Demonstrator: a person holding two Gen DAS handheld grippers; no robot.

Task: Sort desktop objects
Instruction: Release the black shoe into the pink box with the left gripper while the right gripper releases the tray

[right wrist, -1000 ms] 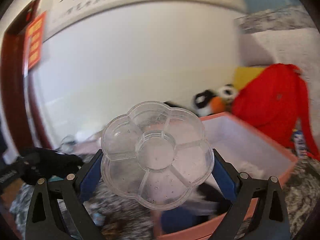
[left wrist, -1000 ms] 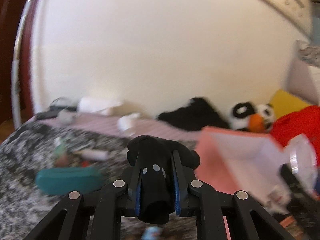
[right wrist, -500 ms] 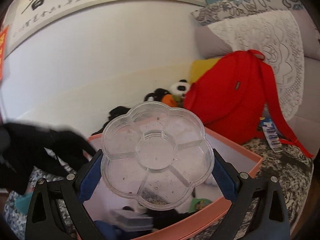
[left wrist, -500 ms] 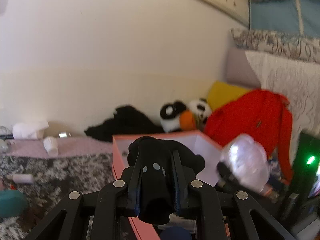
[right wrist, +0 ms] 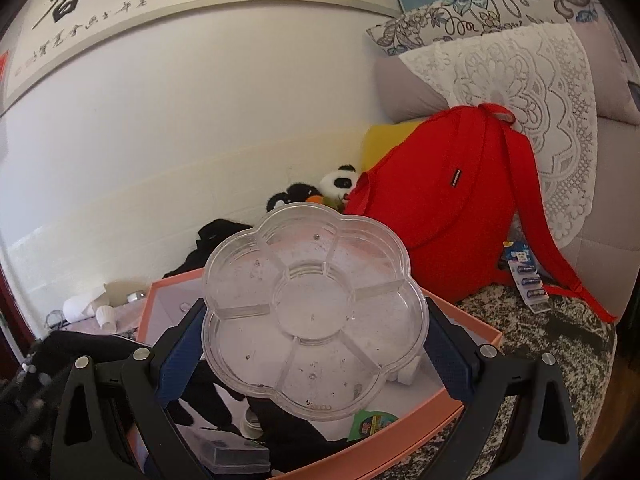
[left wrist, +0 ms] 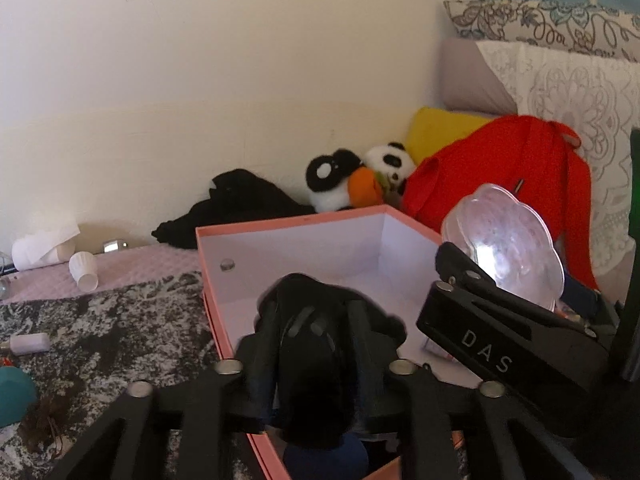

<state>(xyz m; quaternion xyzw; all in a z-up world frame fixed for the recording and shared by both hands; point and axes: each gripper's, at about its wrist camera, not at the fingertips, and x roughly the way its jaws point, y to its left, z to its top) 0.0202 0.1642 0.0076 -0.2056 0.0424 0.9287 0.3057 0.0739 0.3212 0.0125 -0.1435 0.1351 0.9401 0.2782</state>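
Observation:
My left gripper [left wrist: 314,320] hangs over the near corner of the open pink box [left wrist: 288,226]. A black cloth item [left wrist: 312,360] with small grey marks still fills the gap between its opening jaws. My right gripper [right wrist: 316,344] is shut on a clear flower-shaped divided tray [right wrist: 316,312], held tilted above the same box [right wrist: 460,320]. In the left wrist view that tray [left wrist: 504,248] shows at the right, over the box's far side. Dark cloth, a clear case and a green sticker lie inside the box.
A red backpack [right wrist: 436,216], a panda plush [left wrist: 360,184] and a black garment [left wrist: 236,208] sit behind the box by the wall. Paper cups [left wrist: 82,270], a white tube [left wrist: 30,343] and a teal object [left wrist: 12,396] lie left. A battery pack [right wrist: 524,276] lies right.
Both views have swung right, from the cluttered bedspread to the pink box. My left gripper now hangs over the box with its jaws slightly wider. The right gripper keeps the tray.

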